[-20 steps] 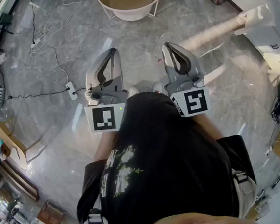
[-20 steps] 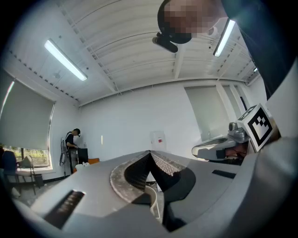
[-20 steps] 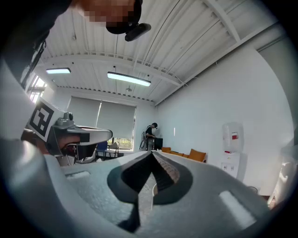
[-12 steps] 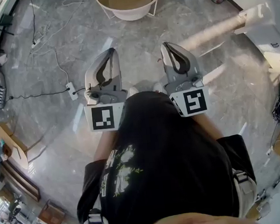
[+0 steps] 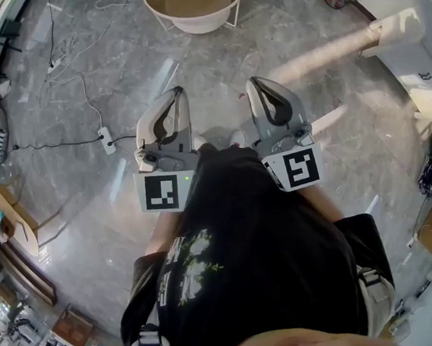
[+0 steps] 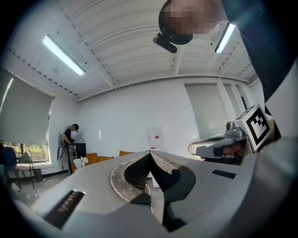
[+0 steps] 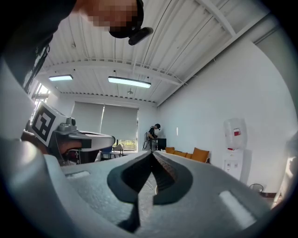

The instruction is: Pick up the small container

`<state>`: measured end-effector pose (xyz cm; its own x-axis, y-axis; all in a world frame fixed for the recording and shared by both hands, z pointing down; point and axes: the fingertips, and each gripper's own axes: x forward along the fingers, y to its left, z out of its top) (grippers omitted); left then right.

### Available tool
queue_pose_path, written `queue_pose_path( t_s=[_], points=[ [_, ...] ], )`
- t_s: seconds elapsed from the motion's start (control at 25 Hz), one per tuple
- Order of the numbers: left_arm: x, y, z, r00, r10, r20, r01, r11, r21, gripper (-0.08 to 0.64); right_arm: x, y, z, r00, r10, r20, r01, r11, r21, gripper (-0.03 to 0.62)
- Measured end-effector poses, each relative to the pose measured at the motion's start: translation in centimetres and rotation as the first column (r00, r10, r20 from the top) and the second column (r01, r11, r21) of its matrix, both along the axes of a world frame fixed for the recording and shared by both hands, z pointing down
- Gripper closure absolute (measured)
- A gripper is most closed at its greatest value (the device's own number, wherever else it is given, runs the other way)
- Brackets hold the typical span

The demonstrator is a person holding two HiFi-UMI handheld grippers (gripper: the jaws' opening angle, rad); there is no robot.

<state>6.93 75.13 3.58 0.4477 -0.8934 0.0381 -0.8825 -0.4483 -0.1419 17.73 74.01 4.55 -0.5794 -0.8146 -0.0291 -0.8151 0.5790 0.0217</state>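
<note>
In the head view the left gripper and the right gripper are held level and side by side in front of the person's black shirt, above a grey marbled floor. Both are closed on nothing: in each gripper view the ribbed pads are seen meeting at the tips, with only the room beyond them. No small container can be made out with certainty in any view. A round white tub with a brown inside, raised on thin legs, stands on the floor at the far side, well apart from both grippers; whether the container lies in it cannot be told. A power strip with its cable lies on the floor to the left. The pick is judged not yet begun, since the container must first be found and approached. Such a container is expected to be light and fairly stiff, perhaps smooth-walled and easily tipped or squeezed out of the pads. It would best be taken across opposite side walls around mid height, with the jaws opened beforehand and closed gently.
</note>
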Motion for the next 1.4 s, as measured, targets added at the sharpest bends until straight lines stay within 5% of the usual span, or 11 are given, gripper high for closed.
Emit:
queue_pose_path(
  t_s=[0.28, 0.64, 1.4],
  points=[
    [0.3, -0.1, 2.4, 0.999, -0.048, 0.013, 0.049, 0.998, -0.046, 0.554, 0.6, -0.9, 2.0, 0.999, -0.045, 0.008, 0.046, 0.999, -0.023, 0.598],
    [0.6, -3.8, 1.9, 0.999, -0.029, 0.014, 0.029, 1.0, -0.012, 0.552, -0.4, -3.9, 1.9, 0.997, -0.082, 0.001, 0.082, 0.996, -0.018, 0.598],
    [-9.6, -18.7, 0.9, 1.0, 0.012, 0.011, -0.012, 1.0, 0.013, 0.552, -9.6, -18.8, 1.3, 1.0, -0.012, -0.015, 0.012, 1.0, -0.015, 0.598]
  ],
)
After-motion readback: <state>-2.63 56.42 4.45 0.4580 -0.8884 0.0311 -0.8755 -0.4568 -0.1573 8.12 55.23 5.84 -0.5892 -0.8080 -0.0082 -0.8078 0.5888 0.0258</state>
